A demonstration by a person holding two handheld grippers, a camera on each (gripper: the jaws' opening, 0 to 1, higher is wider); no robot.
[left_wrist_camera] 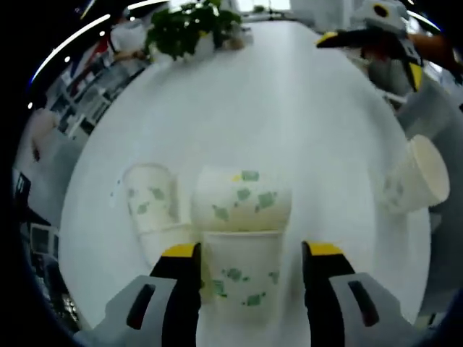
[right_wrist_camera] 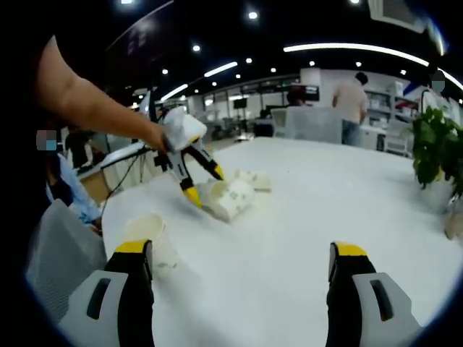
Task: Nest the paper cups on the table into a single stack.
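Observation:
My left gripper (left_wrist_camera: 249, 253) stands low over the white table (left_wrist_camera: 289, 108), open, its jaws on either side of a green-patterned paper cup (left_wrist_camera: 242, 278) with a small gap on the right side. A second cup (left_wrist_camera: 242, 199) lies on its side just beyond it, touching it. A third cup (left_wrist_camera: 148, 199) stands to the left, and a fourth (left_wrist_camera: 416, 177) lies on its side at the right. My right gripper (right_wrist_camera: 242, 278) is open with nothing between its jaws; a cup (right_wrist_camera: 148, 235) sits by its left jaw. Farther off, a hand holds the left gripper (right_wrist_camera: 195, 181) at the cups (right_wrist_camera: 228, 196).
A potted plant (left_wrist_camera: 192, 29) stands at the table's far end, seen again as the plant (right_wrist_camera: 438, 155) at the right edge. Another cup (right_wrist_camera: 257, 179) lies behind the pair. People stand and sit around the office beyond the table.

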